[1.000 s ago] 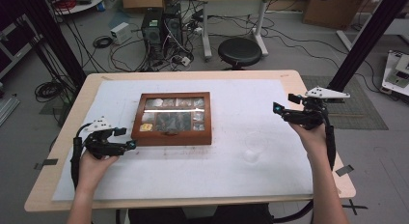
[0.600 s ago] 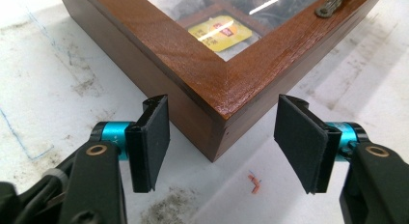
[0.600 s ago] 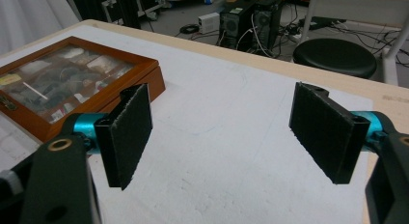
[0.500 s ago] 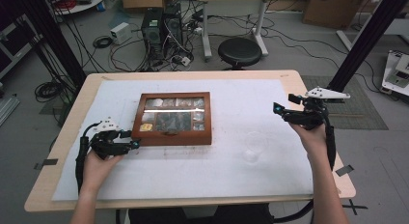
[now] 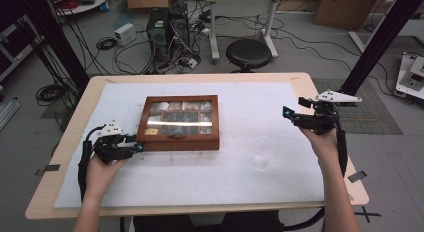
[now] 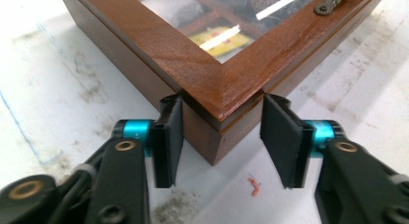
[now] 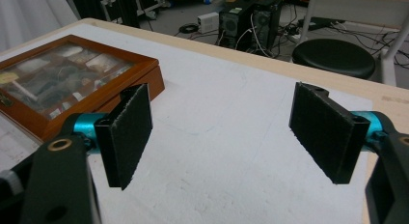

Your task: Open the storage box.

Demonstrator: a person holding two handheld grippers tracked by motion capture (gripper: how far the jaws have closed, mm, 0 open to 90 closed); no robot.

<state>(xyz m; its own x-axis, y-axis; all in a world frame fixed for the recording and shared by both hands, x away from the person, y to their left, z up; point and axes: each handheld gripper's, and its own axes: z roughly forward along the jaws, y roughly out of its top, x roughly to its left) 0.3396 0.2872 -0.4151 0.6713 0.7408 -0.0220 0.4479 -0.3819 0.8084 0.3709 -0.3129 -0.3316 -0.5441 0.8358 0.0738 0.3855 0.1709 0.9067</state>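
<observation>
The wooden box's point(image 6: 212, 84) near-left corner sat clamped in the left tool point(image 6: 222, 137), its long axis running across the worktop point(image 5: 280, 187).

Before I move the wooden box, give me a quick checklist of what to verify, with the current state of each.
1. Left tongs closed on the near corner of the wooden box: ok, both pads press its sides.
2. Lid shut: ok, it sits flat with the clasp at the front edge.
3. Right tongs free: ok, open, nothing between them.
4. Box flat on the white mat: ok.
5. Grip firm enough on a corner: cannot tell.
</observation>
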